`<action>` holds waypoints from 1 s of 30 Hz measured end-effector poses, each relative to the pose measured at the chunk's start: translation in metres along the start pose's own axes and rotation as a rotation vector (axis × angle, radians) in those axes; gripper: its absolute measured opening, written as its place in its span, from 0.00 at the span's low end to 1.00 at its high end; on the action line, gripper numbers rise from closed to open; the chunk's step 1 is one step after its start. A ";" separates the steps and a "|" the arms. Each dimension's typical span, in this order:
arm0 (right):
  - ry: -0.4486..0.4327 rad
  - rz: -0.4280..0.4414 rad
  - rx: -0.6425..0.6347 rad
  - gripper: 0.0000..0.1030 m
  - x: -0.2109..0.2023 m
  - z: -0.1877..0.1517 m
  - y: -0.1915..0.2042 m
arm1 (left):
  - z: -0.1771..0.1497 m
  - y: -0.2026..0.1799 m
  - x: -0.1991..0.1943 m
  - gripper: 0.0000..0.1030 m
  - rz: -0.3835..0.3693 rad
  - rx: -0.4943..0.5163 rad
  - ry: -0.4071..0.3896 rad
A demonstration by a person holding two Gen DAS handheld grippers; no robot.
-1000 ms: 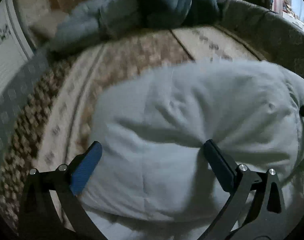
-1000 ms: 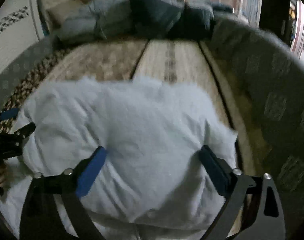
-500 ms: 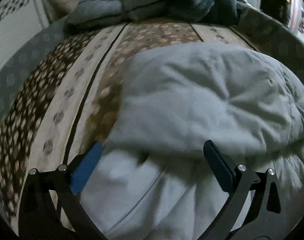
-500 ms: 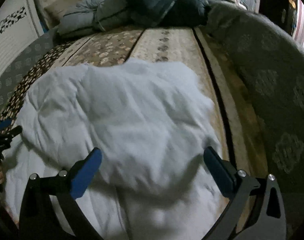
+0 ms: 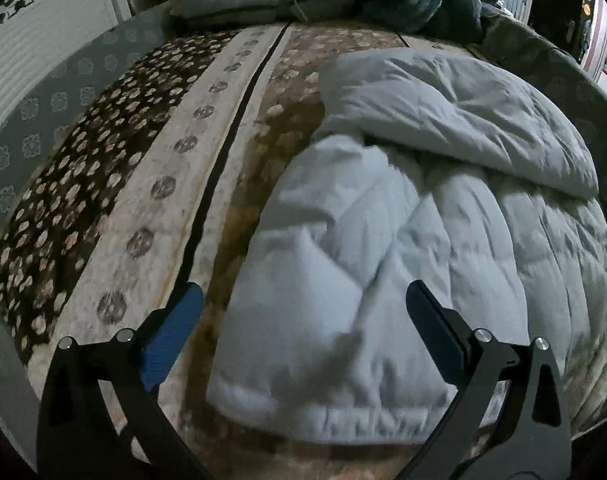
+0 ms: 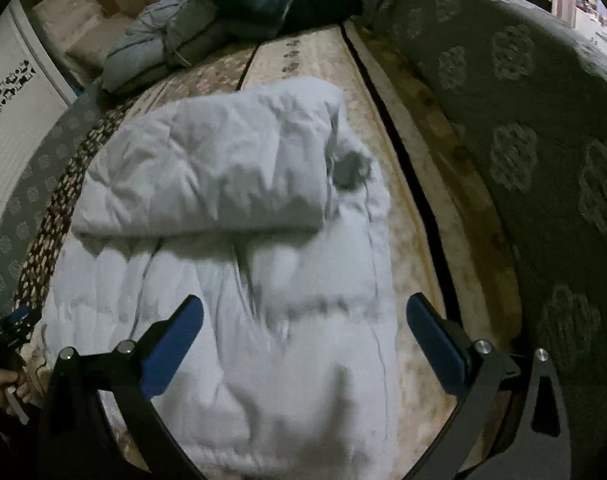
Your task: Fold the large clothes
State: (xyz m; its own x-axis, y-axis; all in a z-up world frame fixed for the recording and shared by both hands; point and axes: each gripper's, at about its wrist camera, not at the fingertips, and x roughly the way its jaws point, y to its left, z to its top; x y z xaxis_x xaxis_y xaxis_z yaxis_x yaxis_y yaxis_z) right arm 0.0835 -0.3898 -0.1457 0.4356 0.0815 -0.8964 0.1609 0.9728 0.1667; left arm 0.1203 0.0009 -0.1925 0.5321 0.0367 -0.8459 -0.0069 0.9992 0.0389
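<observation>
A white jacket [image 6: 231, 240] lies on the sofa [image 6: 523, 140], its far part folded over. Both grippers, left [image 5: 303, 320] and right [image 6: 303, 328], are held wide, empty. Next, the near hem would be gripped and folded.

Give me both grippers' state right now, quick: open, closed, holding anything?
Left gripper: open, holding nothing, above the white padded garment.
Right gripper: open, holding nothing, above the same garment.
</observation>
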 end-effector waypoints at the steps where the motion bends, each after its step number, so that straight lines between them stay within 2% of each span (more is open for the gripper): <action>1: 0.003 0.000 -0.004 0.98 -0.003 -0.005 0.003 | -0.002 -0.002 -0.002 0.97 -0.002 0.005 0.005; 6: 0.011 0.008 -0.042 0.98 -0.015 -0.034 0.010 | -0.022 -0.001 -0.003 0.97 0.011 0.036 0.052; 9: 0.030 -0.035 -0.021 0.98 -0.020 -0.052 -0.001 | -0.023 0.001 -0.007 0.97 0.012 0.029 0.038; 17: 0.020 0.010 0.025 0.98 -0.020 -0.090 -0.010 | -0.016 -0.008 0.012 0.97 -0.026 -0.006 0.081; 23: 0.012 0.012 0.105 0.98 -0.019 -0.096 -0.032 | -0.016 -0.022 0.024 0.97 -0.020 0.038 0.099; 27: -0.016 0.023 0.122 0.98 -0.022 -0.095 -0.040 | -0.014 -0.016 0.022 0.97 -0.049 0.005 0.072; 30: 0.001 0.051 0.123 0.98 -0.016 -0.095 -0.038 | -0.016 -0.013 0.026 0.97 -0.085 -0.023 0.082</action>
State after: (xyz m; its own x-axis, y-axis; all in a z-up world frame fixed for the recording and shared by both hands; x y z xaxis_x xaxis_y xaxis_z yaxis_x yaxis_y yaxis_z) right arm -0.0138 -0.4078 -0.1767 0.4448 0.1310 -0.8860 0.2458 0.9334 0.2614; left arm 0.1202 -0.0114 -0.2234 0.4605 -0.0479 -0.8864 0.0149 0.9988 -0.0462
